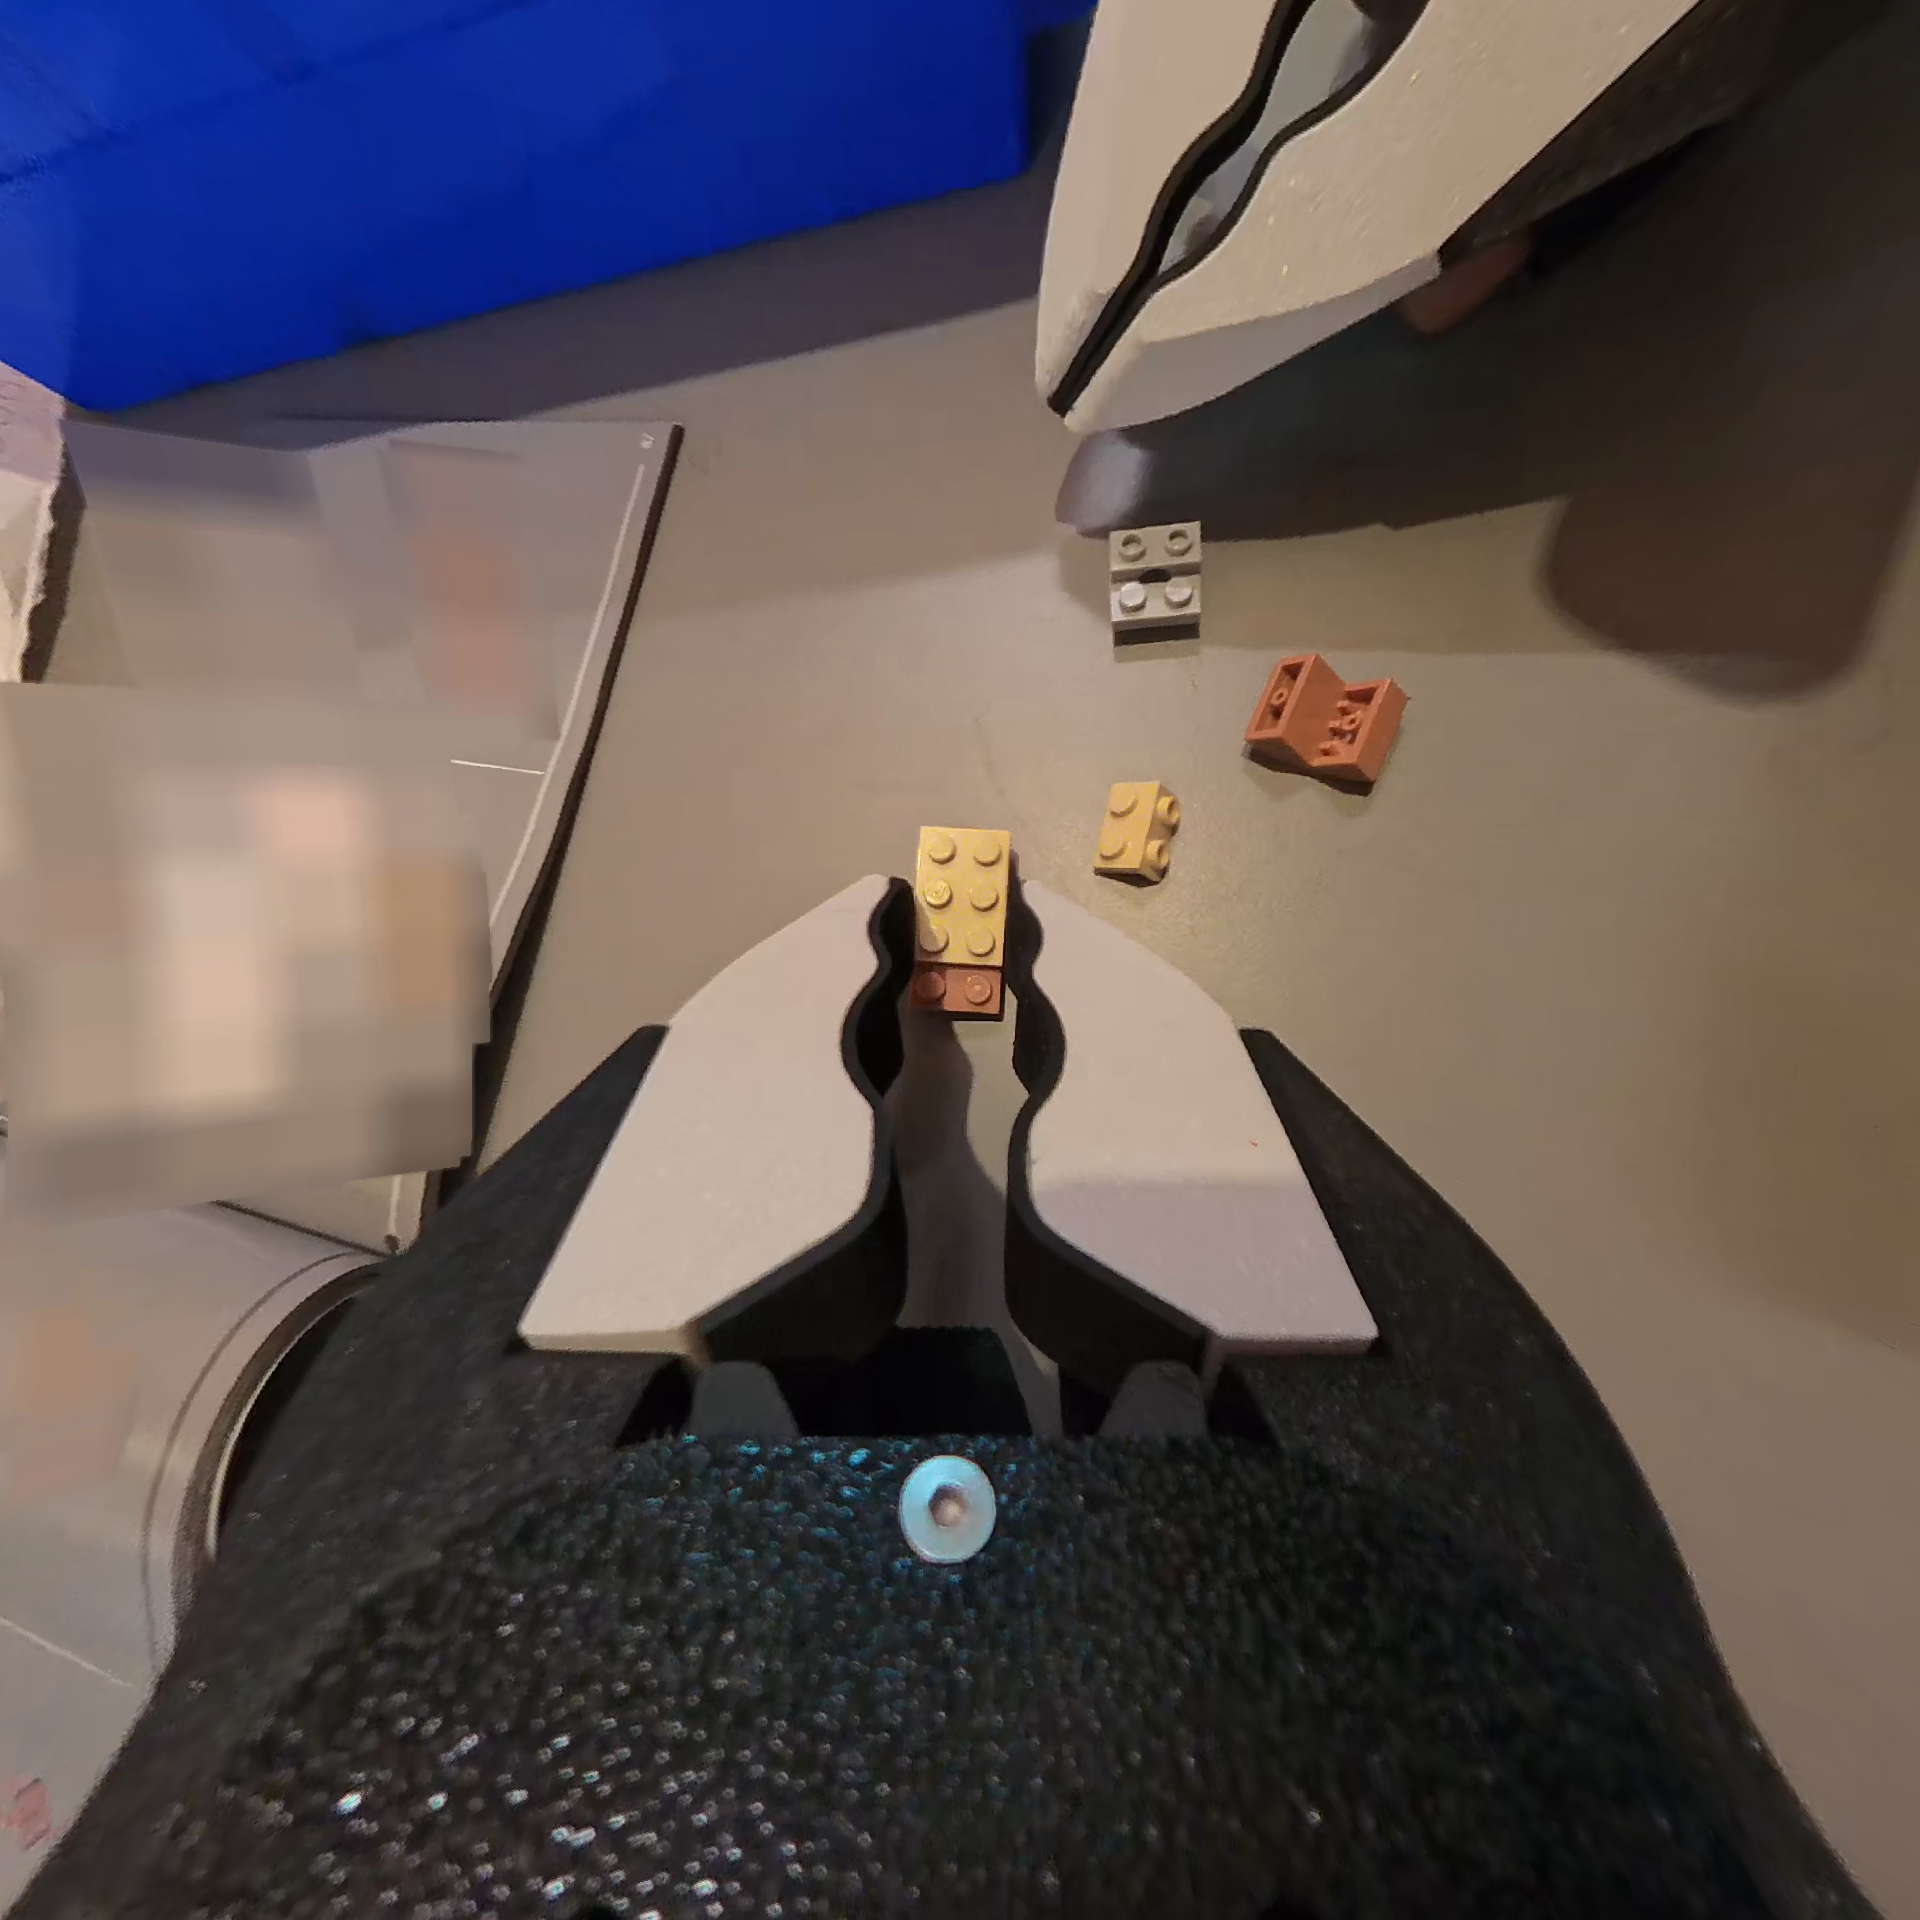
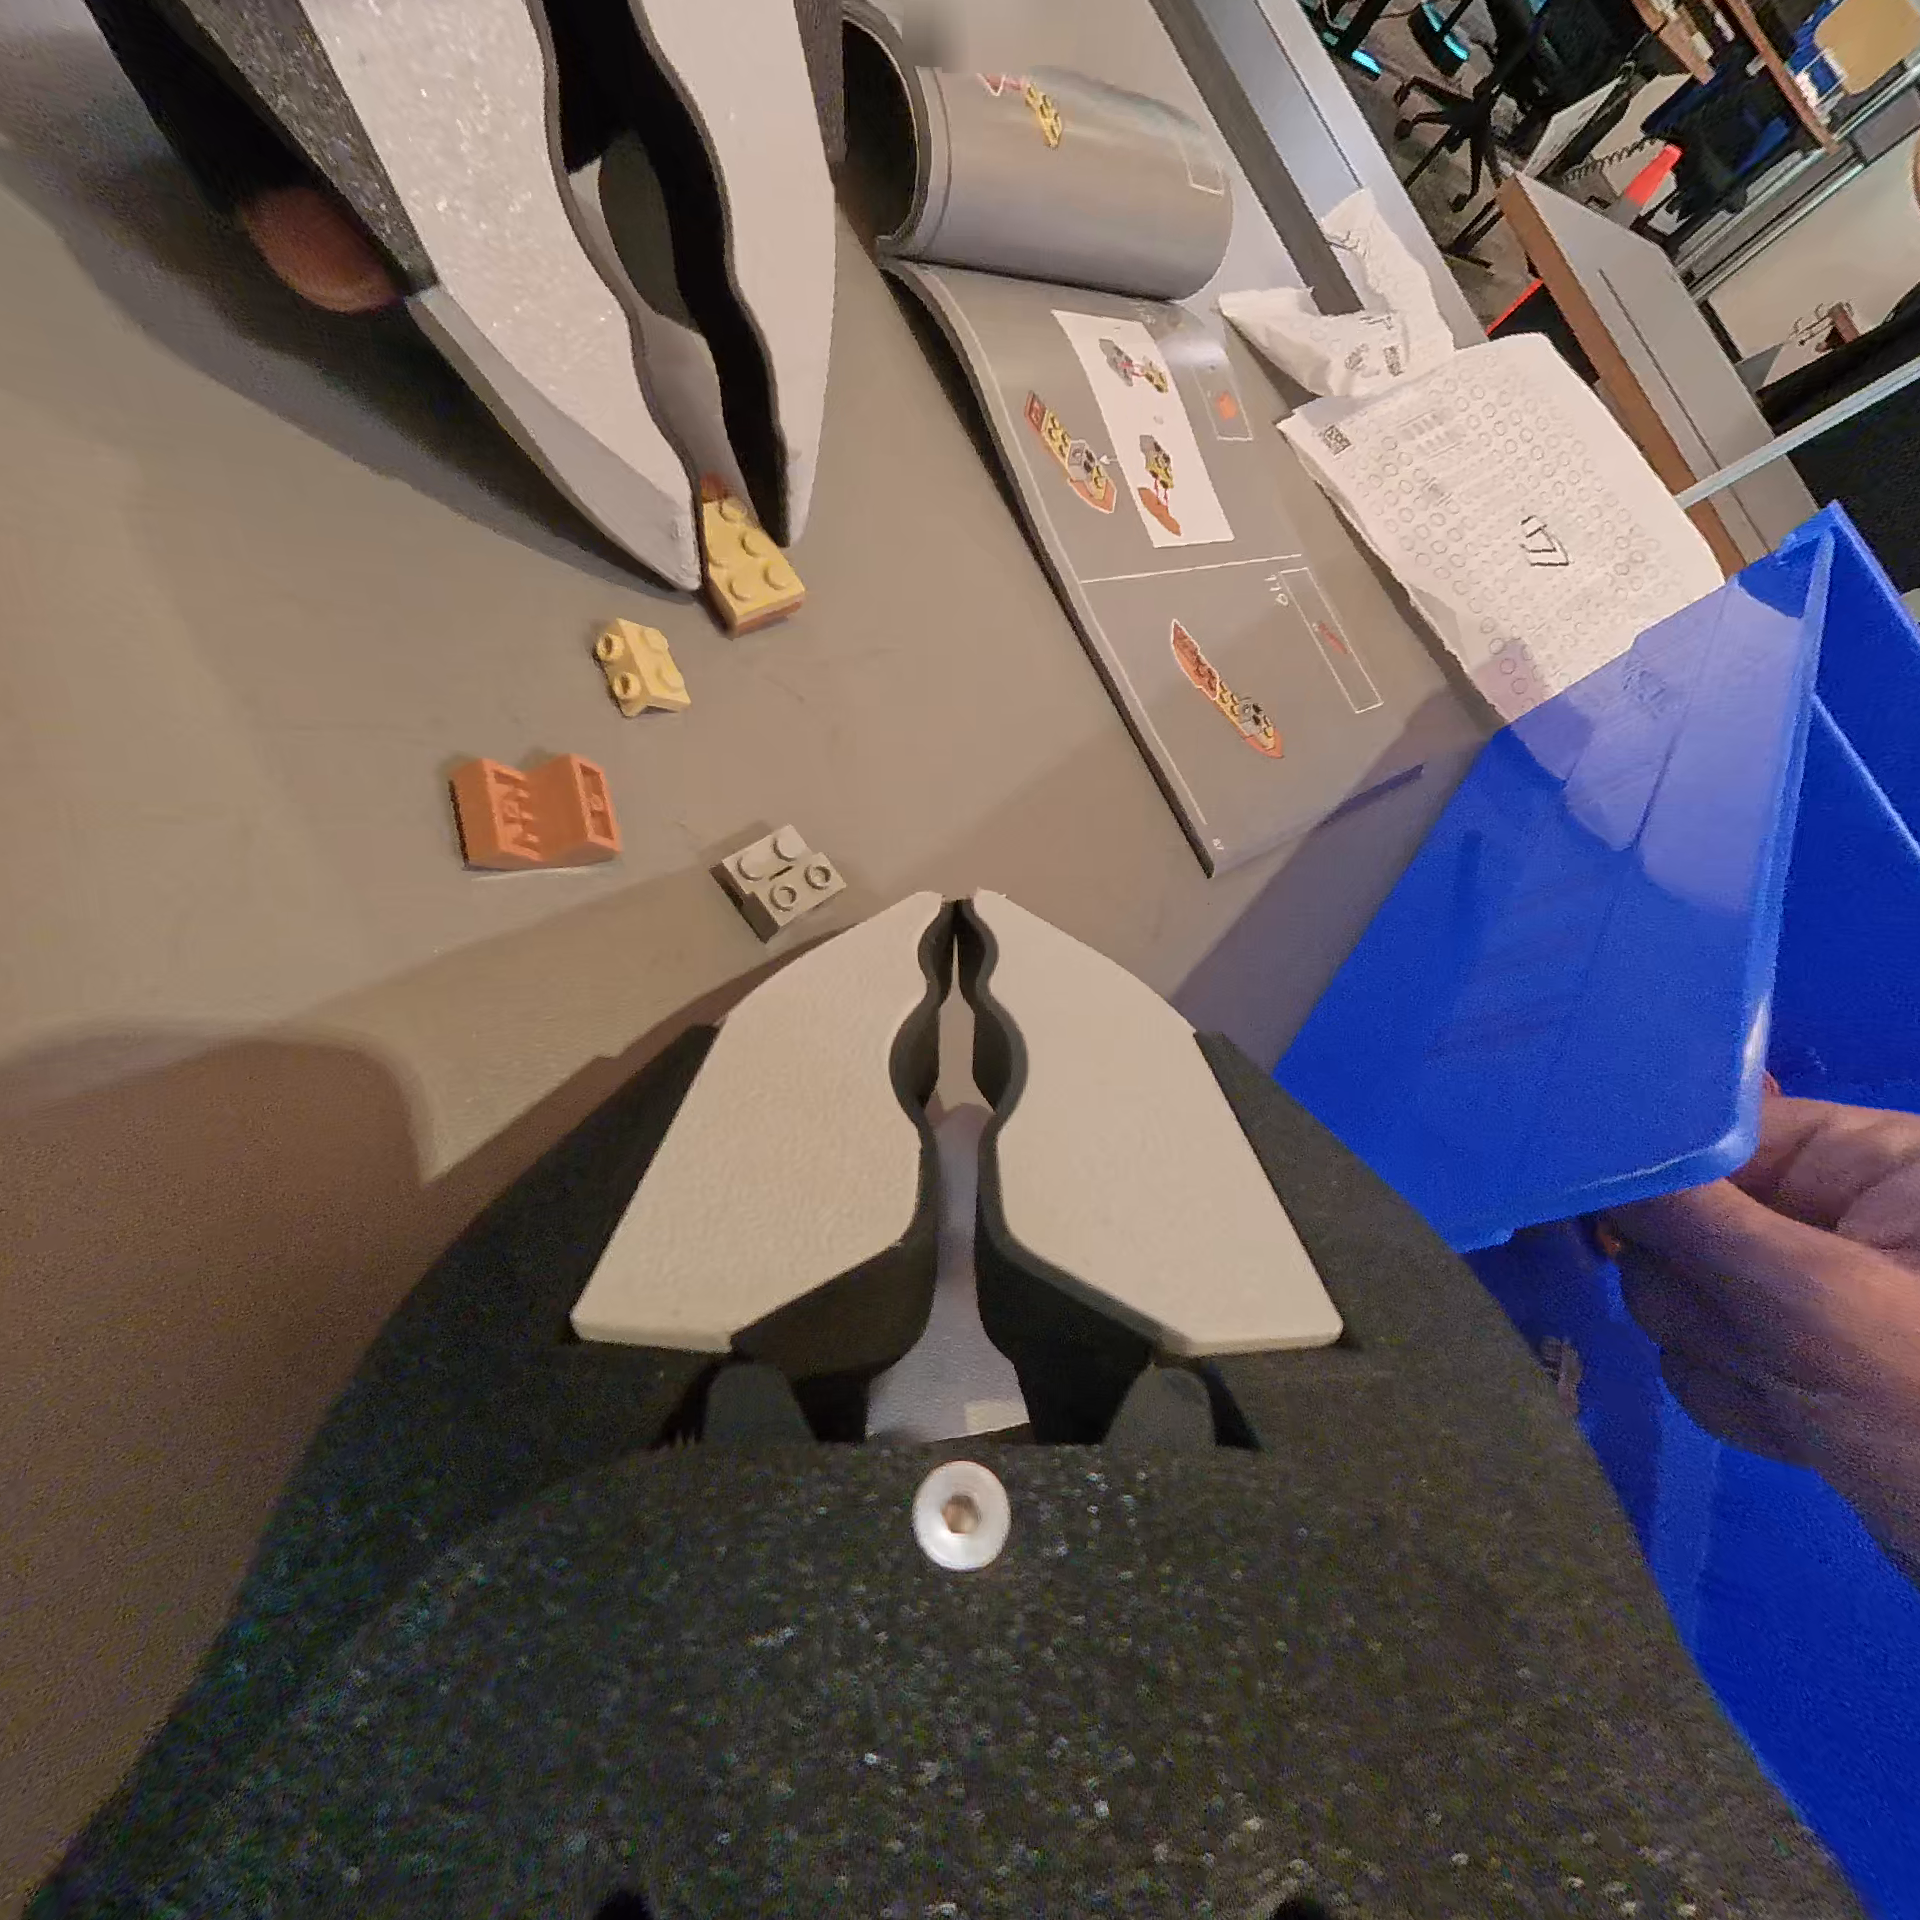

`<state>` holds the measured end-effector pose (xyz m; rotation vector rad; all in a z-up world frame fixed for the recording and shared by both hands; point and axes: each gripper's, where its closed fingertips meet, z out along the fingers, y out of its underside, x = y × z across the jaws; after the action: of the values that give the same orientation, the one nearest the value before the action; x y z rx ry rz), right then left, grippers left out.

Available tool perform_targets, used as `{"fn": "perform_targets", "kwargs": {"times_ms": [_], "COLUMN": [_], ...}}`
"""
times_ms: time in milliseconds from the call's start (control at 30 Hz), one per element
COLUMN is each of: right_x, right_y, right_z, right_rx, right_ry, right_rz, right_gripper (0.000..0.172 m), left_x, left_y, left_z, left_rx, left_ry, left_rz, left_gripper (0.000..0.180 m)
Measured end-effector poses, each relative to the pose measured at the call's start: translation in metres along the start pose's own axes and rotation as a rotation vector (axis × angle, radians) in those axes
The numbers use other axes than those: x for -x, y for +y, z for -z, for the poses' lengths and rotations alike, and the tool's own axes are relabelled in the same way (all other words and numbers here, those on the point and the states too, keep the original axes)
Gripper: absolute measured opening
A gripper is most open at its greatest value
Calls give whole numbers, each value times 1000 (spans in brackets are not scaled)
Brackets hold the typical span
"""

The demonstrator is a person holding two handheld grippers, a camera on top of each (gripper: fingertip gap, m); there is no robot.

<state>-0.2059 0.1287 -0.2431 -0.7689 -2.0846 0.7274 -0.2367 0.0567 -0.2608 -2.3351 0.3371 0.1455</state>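
Your left claw [image 1: 961, 914] pinches the tan-on-brown brick stack [image 1: 962, 920] against the bench [image 1: 790, 665], steadying it. Your right claw [image 2: 956, 909] is closed empty; grey bracket [image 2: 779, 878] at its ten o'clock.

A matte grey tabletop [image 2: 260, 468] is filling the foreground under soft indoor light. Beyond its edge, dark office chairs [image 2: 1475, 94] and a brown-edged desk [image 2: 1621, 312] are standing in a dim room.
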Motion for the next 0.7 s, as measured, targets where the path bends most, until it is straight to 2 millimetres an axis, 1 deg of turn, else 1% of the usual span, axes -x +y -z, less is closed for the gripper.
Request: {"fn": "perform_targets", "kwargs": {"times_ms": [100, 400, 567, 700], "right_x": [1, 2, 3, 3], "right_y": [0, 1, 1, 1], "right_z": [0, 0, 0, 0], "right_rx": [2, 2, 2, 4], "right_ry": [-4, -13, -16, -17], "right_rz": [3, 9, 14, 21], "right_gripper": [0, 0, 0, 0], "left_x": [-7, -5, -1, -6], "left_y": [-3, -3, -9, -3], "left_z": [0, 0, 4, 0], "left_rx": [-23, -26, -58, -23], "left_ry": [51, 26, 2, 30], "left_rz": [18, 5, -7, 1], "left_gripper": [17, 17, 16, 16]}}
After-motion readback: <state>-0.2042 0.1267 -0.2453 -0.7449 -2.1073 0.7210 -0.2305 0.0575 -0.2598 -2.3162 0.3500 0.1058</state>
